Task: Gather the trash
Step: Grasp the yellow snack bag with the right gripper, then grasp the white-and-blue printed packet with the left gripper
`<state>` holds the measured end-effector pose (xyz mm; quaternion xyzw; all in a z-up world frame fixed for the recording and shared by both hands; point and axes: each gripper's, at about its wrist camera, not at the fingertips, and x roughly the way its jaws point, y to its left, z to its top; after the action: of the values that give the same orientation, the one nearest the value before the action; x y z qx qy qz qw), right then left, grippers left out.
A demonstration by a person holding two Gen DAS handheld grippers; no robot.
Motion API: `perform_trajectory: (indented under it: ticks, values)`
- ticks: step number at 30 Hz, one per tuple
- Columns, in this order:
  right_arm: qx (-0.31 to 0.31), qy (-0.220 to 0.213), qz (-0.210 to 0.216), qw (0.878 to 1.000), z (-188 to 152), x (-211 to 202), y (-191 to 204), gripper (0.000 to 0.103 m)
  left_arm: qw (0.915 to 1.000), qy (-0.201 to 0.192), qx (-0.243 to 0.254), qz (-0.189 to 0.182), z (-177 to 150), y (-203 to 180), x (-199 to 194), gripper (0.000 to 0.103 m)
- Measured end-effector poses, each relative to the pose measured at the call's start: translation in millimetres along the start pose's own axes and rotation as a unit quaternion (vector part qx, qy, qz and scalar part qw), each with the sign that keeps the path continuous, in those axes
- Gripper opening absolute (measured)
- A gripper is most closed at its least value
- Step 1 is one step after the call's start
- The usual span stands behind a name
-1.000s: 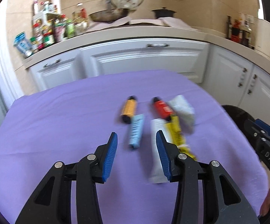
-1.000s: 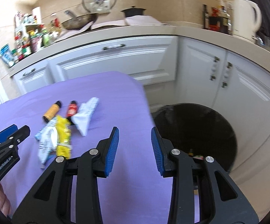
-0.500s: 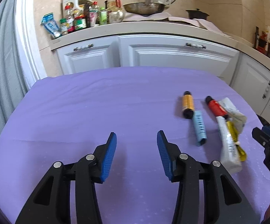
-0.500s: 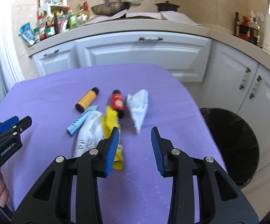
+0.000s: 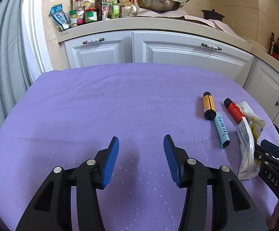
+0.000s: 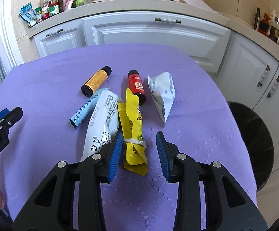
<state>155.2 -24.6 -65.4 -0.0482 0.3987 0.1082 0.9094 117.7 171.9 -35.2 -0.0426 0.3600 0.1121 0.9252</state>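
Right gripper point(image 6: 139, 150) lined up over the crumpled yellow plastic wrapper point(image 6: 132, 129) lower centre, fingers point(image 6: 115, 154) released either side, pre-grab. Left gripper point(image 5: 141, 159) fingers opening over bare purple-clothed counter point(image 5: 100, 105), empty.

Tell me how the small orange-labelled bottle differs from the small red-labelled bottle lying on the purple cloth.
The orange-labelled bottle has a dark body and black cap; the red-labelled bottle is red with a red cap. In the right wrist view the orange one lies slanted, cap up and right, while the red one points almost straight away. A yellow wrapper overlaps the red bottle's base; the orange bottle's base meets a light blue box. Both lie flat, capped, similar in size.
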Motion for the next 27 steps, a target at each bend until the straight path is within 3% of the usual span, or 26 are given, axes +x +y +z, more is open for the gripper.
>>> perform_trajectory:
  ticks: [3, 5, 17, 27]
  values:
    - [-0.002, 0.011, 0.002, 1.000, -1.5, 4.1, 0.1, 0.034, 1.0000, 0.003, -0.003, -0.001, -0.7, 0.6, 1.8, 0.049]
    - [-0.004, 0.019, 0.007, 1.000, -2.3, 7.1, 1.2, 0.024, 1.0000, 0.004, -0.003, -0.002, -1.1, -0.2, 2.2, 0.049]
    - [-0.013, -0.015, -0.006, 1.000, -4.6, -13.3, -0.6, 0.024, 0.9999, 0.005, 0.005, -0.012, -4.5, -12.3, -0.9, 0.049]
    - [0.018, -0.043, -0.041, 0.998, -4.5, -32.5, -35.9, 0.024, 0.9985, 0.000, 0.032, -0.045, -5.8, -48.4, -11.7, 0.049]
